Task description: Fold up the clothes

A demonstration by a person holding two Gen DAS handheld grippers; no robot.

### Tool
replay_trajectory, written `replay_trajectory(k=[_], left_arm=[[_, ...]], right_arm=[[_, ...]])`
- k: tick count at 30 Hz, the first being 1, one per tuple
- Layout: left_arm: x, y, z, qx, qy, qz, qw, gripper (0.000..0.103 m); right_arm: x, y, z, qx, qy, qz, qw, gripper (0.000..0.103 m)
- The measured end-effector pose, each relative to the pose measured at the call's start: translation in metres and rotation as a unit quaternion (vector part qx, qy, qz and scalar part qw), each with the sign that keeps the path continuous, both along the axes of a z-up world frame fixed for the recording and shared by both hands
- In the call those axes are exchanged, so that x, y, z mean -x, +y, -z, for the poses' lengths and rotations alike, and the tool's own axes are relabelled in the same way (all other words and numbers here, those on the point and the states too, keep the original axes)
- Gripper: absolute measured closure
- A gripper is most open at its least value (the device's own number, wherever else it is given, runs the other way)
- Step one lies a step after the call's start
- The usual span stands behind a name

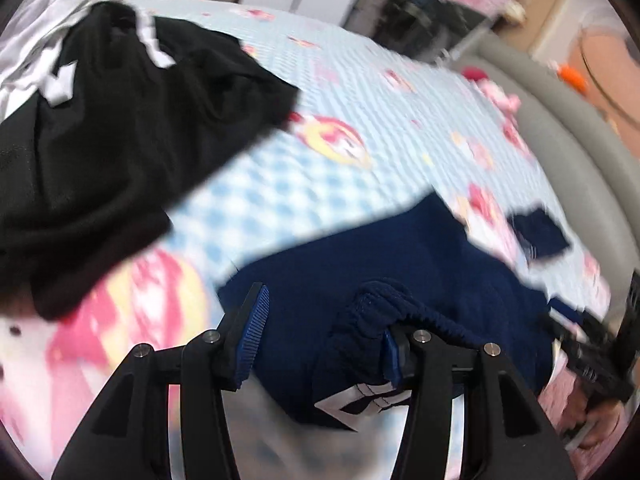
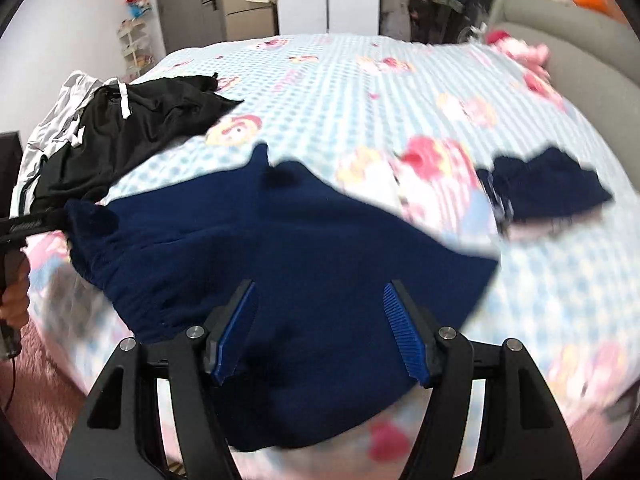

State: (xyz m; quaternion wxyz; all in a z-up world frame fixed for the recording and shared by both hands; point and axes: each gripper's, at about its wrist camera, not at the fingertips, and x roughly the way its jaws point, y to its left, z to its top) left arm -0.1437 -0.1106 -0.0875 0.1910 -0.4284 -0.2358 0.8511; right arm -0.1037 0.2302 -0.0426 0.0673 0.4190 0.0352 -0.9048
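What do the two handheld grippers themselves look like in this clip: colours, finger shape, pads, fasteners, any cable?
Both match: the left gripper and right gripper have black angular linkage arms with triangular cut-outs, round silver fasteners at the joints, and flat fingers faced with ribbed blue pads. In the right wrist view, a thin dark cable hangs below the left gripper's black handle. No sleeves are visible.

My count on bed (image 2: 360,76): four garments. Two navy: one large navy shorts (image 2: 288,248) at near edge, one small navy piece (image 2: 552,184) toward right edge. One black garment (image 2: 132,132) with white drawstring at left edge. One grey-white garment (image 2: 52,120) under it, at far left edge. One pink plush heap (image 2: 520,52) at far right corner, too blurred to count apart. My tools: two, left tool (image 1: 324,340) and right tool (image 2: 320,332), two blue-padded fingers each.
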Motion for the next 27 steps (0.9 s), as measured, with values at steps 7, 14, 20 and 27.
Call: replay_trajectory(k=[7, 14, 20, 27], left_arm=[[-0.004, 0.005, -0.003, -0.009, 0.003, 0.066, 0.9978, 0.051], [-0.039, 0.042, 0.016, 0.113, -0.036, 0.142, 0.9828, 0.043], [-0.048, -0.006, 0.009, -0.015, -0.023, 0.079, 0.9965, 0.043], [-0.040, -0.046, 0.020, -0.125, -0.051, 0.018, 0.9907, 0.038]], right_arm=[[0.035, -0.047, -0.001, 0.021, -0.030, -0.035, 0.999, 0.036], [0.001, -0.083, 0.057, -0.036, -0.083, -0.079, 0.993, 0.036], [-0.025, -0.055, 0.066, -0.064, -0.094, -0.045, 0.993, 0.035], [-0.048, -0.016, 0.044, -0.015, -0.102, 0.015, 0.995, 0.033]])
